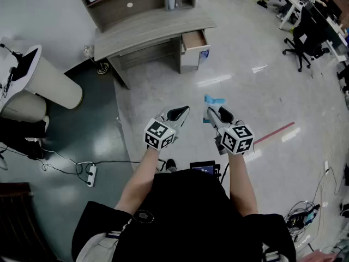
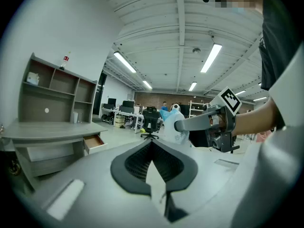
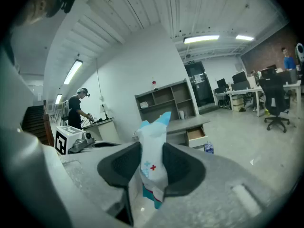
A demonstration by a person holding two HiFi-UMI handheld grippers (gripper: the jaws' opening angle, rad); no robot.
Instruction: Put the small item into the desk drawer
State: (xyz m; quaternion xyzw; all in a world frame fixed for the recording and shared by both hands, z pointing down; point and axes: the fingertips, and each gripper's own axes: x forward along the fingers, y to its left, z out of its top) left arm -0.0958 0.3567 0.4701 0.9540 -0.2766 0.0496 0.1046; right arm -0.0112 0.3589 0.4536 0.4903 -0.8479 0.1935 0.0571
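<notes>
R gripper (image 3: 152, 161) jaws were clamped on packet (image 3: 153, 134) mid-body: looked soft, light, prob. slippery; middle best hold. L gripper (image 2: 153, 151) jaws together, empty. Drawer (image 1: 194, 39) open, well apart.

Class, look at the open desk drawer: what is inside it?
Only its bare brown bottom shows in the drawer; no item lies on the visible part. Its rear is hidden under the desk. The small packet is in the right gripper.

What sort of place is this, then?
Most likely an open-plan office or lab: a grey wooden desk with a shelf unit, and black swivel chairs beside long white worktables.
</notes>
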